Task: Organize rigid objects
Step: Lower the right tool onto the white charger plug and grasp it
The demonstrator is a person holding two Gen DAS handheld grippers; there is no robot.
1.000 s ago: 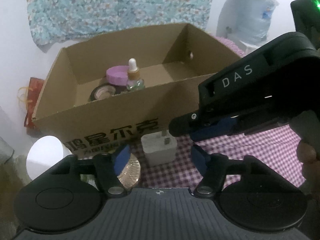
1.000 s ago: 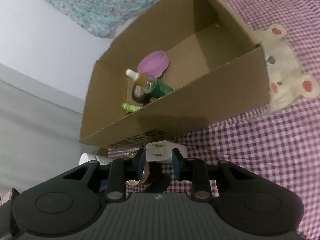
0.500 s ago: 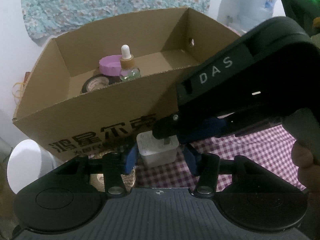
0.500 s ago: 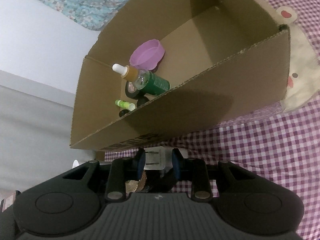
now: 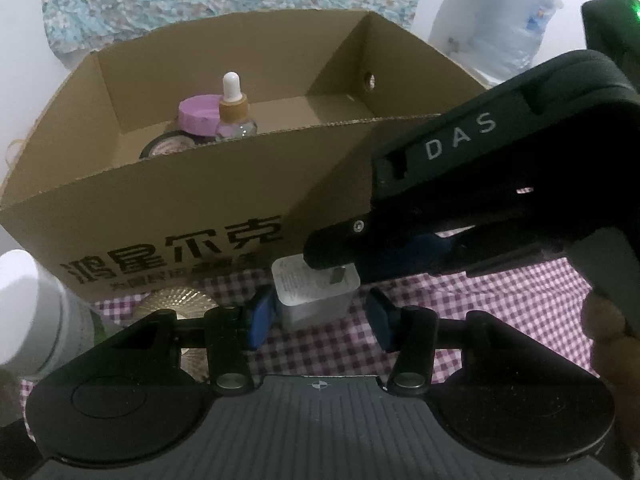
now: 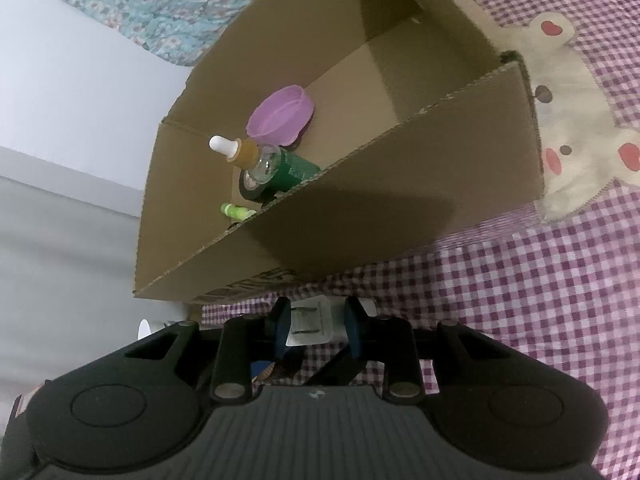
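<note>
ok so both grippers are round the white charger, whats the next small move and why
Probably close the right gripper on the white charger. It lies on the checked cloth in front of the cardboard box, between the right gripper's open fingers. The left gripper brackets it too, also open, so it should likely hold off rather than double-grip.

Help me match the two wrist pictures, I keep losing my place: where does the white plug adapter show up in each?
Left wrist: the white plug adapter sits low centre on the checked cloth, partly under the right gripper.
Right wrist: the adapter is bottom centre, between that gripper's blue pads.
Shared landmark: the cardboard box just behind it.
</note>
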